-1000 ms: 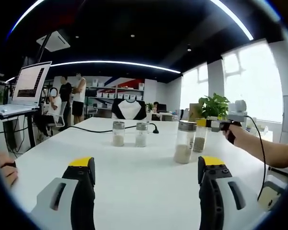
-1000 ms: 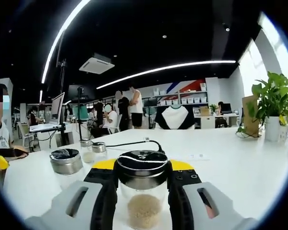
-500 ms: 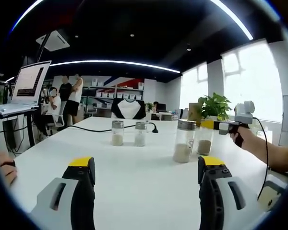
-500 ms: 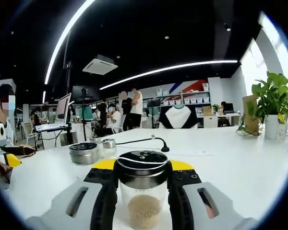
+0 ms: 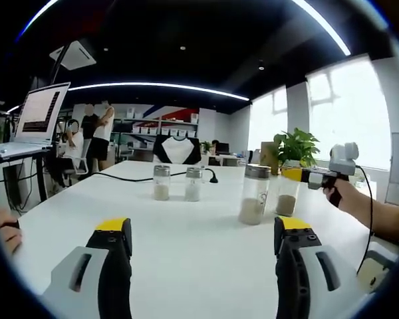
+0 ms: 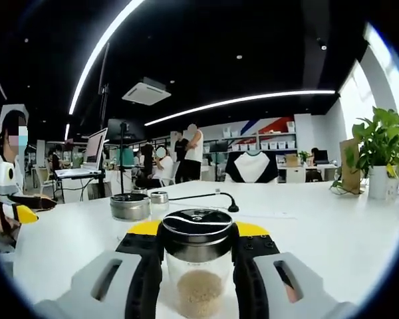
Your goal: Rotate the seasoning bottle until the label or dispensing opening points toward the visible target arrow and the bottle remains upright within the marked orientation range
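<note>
The seasoning bottle (image 6: 198,269) stands upright on the white desk (image 6: 332,226), pinched between the right gripper's (image 6: 198,262) jaws. Ahead of it to the left stands a second bottle (image 6: 130,207). The left gripper (image 5: 203,239) hangs spread over bare desk.
</note>
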The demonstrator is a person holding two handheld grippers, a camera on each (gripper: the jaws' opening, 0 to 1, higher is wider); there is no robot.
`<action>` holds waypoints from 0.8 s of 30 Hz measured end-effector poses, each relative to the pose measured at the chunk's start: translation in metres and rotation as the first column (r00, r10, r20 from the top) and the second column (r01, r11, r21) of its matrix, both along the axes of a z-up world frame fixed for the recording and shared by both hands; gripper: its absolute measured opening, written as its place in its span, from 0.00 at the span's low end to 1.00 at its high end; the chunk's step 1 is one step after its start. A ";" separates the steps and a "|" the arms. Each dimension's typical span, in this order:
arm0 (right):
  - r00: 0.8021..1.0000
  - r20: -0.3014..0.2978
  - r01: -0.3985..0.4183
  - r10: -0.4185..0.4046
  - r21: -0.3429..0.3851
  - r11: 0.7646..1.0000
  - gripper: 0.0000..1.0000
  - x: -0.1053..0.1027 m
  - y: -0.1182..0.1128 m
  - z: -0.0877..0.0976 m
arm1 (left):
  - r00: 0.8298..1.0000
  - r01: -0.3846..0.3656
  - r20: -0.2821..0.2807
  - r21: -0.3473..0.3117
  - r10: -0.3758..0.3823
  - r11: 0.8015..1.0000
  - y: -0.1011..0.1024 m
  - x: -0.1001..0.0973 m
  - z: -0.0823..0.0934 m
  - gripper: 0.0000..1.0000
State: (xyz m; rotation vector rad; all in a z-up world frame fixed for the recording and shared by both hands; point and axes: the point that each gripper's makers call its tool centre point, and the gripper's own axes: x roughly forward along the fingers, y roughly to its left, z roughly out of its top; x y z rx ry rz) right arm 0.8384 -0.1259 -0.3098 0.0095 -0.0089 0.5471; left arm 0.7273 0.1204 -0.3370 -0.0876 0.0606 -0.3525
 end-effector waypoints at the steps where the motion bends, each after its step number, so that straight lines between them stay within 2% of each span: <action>1: 1.000 0.003 -0.001 0.001 -0.001 1.000 0.38 -0.001 0.000 0.000 | 1.000 0.000 0.000 0.000 0.000 1.000 0.000 0.000 0.000 0.93; 13: 0.999 0.001 -0.036 0.036 0.000 0.999 0.39 -0.001 0.001 0.001 | 1.000 0.009 -0.009 0.004 -0.009 1.000 -0.004 -0.001 -0.002 0.93; 24: 0.999 -0.012 -0.030 0.030 -0.003 1.000 0.39 -0.002 0.002 0.002 | 1.000 0.014 -0.014 0.007 -0.014 1.000 -0.007 -0.002 -0.003 0.93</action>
